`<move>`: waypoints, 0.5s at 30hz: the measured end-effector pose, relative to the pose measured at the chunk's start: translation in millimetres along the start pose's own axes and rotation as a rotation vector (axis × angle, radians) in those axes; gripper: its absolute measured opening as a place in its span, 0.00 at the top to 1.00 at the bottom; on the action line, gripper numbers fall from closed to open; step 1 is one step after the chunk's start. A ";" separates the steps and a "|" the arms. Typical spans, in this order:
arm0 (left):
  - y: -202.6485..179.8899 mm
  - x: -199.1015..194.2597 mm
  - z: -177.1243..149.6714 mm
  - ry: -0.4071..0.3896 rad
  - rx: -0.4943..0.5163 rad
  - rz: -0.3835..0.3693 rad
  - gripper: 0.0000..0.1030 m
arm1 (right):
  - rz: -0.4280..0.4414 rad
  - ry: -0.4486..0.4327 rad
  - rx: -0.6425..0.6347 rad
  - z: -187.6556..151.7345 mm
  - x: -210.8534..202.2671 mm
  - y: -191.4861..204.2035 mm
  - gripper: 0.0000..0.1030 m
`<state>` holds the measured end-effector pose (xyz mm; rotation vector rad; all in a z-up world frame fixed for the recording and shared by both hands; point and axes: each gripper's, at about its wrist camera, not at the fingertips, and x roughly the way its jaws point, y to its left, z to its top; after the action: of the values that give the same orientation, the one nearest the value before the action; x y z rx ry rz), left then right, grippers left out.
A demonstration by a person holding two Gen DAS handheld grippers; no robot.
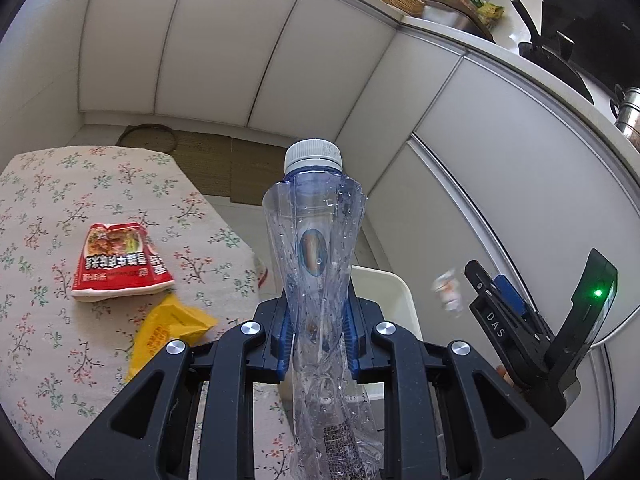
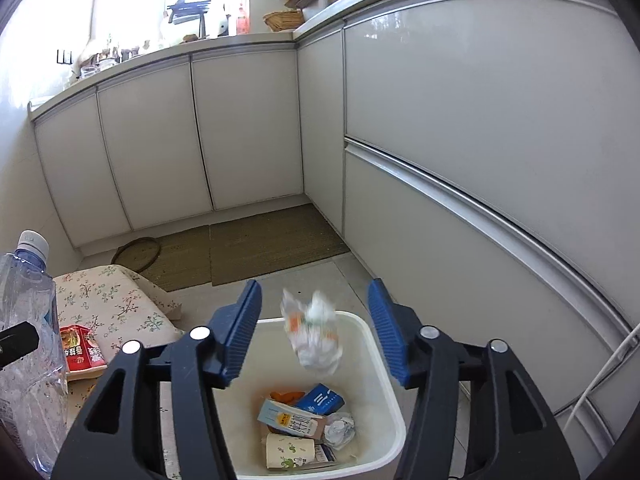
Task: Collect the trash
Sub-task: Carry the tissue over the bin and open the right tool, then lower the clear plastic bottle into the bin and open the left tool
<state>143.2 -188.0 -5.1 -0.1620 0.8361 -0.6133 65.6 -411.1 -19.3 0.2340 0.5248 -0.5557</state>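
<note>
Wrapper airborne between parted jaws, above bin

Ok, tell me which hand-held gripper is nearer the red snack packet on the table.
Left. The left hand-held gripper, shut on the crushed bottle, is beside the red snack packet; the right hand-held gripper is open over the white bin, farther away.

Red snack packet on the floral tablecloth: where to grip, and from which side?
Take the red snack packet by its crumpled open end, farthest from the table's near edge; that end stands slightly proud of the cloth. Come from above, jaws straddling the raised edge. The sealed end lies flat, so probably harder to pinch.
</note>
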 end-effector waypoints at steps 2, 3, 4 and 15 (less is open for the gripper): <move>-10.9 9.6 0.5 0.011 0.014 -0.015 0.80 | -0.012 -0.013 0.019 1.6 -2.5 -10.4 0.39; -16.5 14.3 0.8 0.017 0.019 -0.024 0.80 | -0.021 -0.020 0.028 2.7 -4.1 -15.6 0.38; -22.7 19.9 0.7 0.025 0.025 -0.034 0.80 | -0.030 -0.029 0.039 3.9 -5.6 -21.6 0.37; -77.5 71.6 -2.2 0.093 0.092 -0.095 0.80 | -0.122 -0.054 0.156 6.5 -12.4 -83.9 0.28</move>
<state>143.5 -291.7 -24.4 -0.0900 0.8915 -0.7518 12.6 -477.3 -13.3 0.3360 0.4460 -0.7213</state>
